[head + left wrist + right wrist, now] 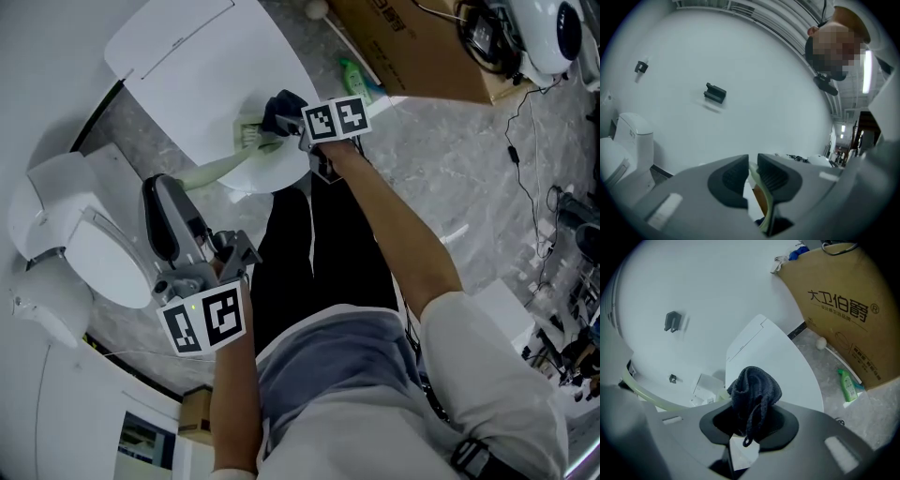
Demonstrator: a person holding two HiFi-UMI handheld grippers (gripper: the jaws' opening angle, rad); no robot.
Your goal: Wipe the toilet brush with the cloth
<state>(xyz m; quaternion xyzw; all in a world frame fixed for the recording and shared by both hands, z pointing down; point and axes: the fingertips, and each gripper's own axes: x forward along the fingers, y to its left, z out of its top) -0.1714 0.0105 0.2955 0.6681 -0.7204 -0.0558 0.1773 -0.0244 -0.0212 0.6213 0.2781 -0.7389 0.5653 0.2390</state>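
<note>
1. L gripper (pixel 751 163): we note jaws narrow, clamped on pale-green toilet brush (pixel 220 167) handle.
2. R gripper (pixel 752 422): jaws pinch dark cloth (pixel 753 391), held at brush's far end, over white toilet lid (pixel 206 66).
3. Beyond: cardboard box (pixel 412 47), green bottle (pixel 356 80).

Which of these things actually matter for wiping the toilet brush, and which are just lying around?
In use:
- toilet brush, clamped in the left hand-held gripper
- dark cloth, clamped in the right hand-held gripper

Lying about:
- green bottle on the floor
- cardboard box
- white toilet at the left
</note>
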